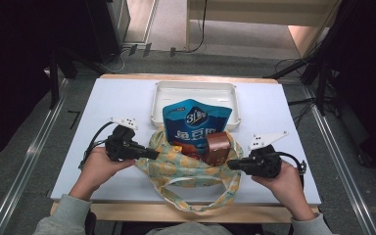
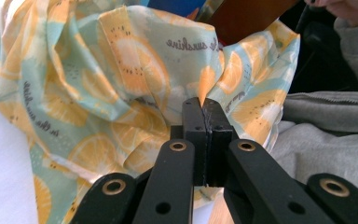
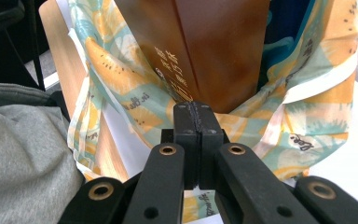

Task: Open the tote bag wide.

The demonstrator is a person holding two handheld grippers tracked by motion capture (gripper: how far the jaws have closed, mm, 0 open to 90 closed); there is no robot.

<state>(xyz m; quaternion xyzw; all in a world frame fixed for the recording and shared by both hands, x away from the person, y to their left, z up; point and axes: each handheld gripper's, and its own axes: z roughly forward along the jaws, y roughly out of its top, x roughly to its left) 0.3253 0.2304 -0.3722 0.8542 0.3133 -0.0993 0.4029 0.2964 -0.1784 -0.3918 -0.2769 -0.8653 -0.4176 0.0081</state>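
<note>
Both sets of jaws pressed together on the rim of the orange-print cloth bag: left gripper and right gripper at opposite sides. Best to lift evenly and keep the blue snack pouch and brown carton upright between the fingers.

I read "sunshine" in grey script on the orange-print cloth bag. Blue snack pouch bears "31" and large white Chinese characters. Brown carton carries pale Chinese print, illegible to me.
</note>
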